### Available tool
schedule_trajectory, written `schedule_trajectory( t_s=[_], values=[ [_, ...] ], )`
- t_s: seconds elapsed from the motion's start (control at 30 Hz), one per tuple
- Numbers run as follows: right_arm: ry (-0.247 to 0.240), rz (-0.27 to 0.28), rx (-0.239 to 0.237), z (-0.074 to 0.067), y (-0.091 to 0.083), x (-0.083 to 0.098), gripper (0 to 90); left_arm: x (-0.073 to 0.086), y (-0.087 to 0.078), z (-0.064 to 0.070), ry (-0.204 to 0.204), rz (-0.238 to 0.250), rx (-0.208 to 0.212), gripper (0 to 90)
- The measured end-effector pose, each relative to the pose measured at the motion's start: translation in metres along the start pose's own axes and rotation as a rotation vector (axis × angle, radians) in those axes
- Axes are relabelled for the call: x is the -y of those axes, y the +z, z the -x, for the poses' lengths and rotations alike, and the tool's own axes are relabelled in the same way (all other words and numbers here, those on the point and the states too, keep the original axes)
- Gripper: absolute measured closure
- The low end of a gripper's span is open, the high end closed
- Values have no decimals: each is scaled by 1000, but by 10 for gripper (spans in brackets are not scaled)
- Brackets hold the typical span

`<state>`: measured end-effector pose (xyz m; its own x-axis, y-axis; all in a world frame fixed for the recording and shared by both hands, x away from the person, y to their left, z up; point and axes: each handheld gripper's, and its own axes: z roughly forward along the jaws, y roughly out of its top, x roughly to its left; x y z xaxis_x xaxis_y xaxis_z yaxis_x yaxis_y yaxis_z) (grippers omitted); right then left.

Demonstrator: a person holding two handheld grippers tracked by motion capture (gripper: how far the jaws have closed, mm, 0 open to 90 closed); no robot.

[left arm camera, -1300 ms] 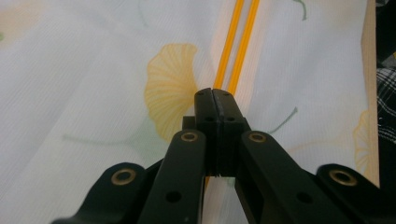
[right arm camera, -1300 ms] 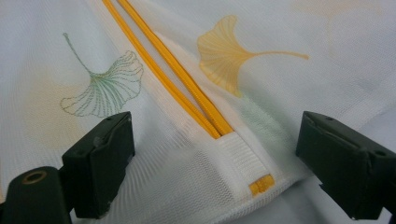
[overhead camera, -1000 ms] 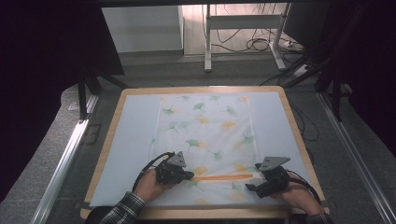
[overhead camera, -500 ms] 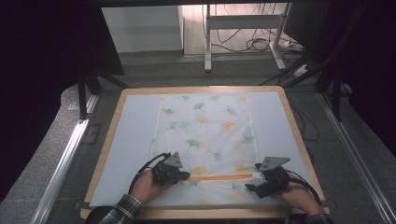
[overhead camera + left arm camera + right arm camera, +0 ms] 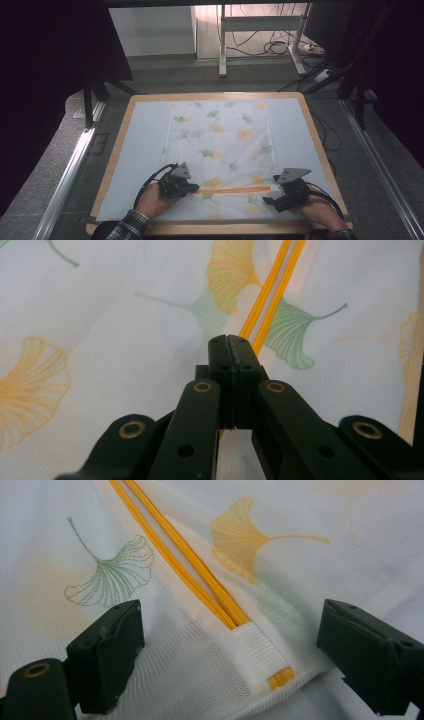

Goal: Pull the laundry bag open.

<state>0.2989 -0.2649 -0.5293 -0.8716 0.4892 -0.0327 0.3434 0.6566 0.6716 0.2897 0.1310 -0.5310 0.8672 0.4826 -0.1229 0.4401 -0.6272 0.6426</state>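
A mesh laundry bag [image 5: 220, 145] printed with ginkgo leaves lies flat on the desk [image 5: 305, 107]. The left gripper [image 5: 192, 188] has its jaws clamped at one end of the orange zipper [image 5: 235, 190] (likely on the pull); the right gripper [image 5: 270, 201] straddles the other end, jaws wide. The zipper looks closed along its visible length.

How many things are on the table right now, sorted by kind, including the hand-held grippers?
Mesh laundry bag with ginkgo leaf print: 1
Orange zipper on the bag: 1
Hand-held grippers: 2, the left hand-held gripper and the right hand-held gripper
Total: 4
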Motion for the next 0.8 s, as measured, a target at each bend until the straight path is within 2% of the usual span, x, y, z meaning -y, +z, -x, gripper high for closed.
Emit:
schedule_trajectory(
  t_s=[0.07, 0.17, 0.3, 0.53, 0.67, 0.8],
  values=[
    [0, 0, 1, 0, 0, 0, 111, 2, -2, -1, -3, -7, -22, 900],
    [-1, 1, 1, 0, 0, 0, 111, 5, -4, -3, -19, 1, -12, 900],
    [-1, 1, 1, 0, 0, 0, 111, 5, -4, -2, -11, 0, -18, 900],
    [-1, 2, 2, 0, 0, 0, 111, 8, -6, 1, 41, -5, -5, 900],
    [-1, 2, 3, 0, 0, 0, 111, 10, -10, 3, 87, -31, -22, 900],
    [-1, 1, 2, 0, 0, 0, 112, 14, -14, 4, 100, -34, -35, 900]
  ],
)
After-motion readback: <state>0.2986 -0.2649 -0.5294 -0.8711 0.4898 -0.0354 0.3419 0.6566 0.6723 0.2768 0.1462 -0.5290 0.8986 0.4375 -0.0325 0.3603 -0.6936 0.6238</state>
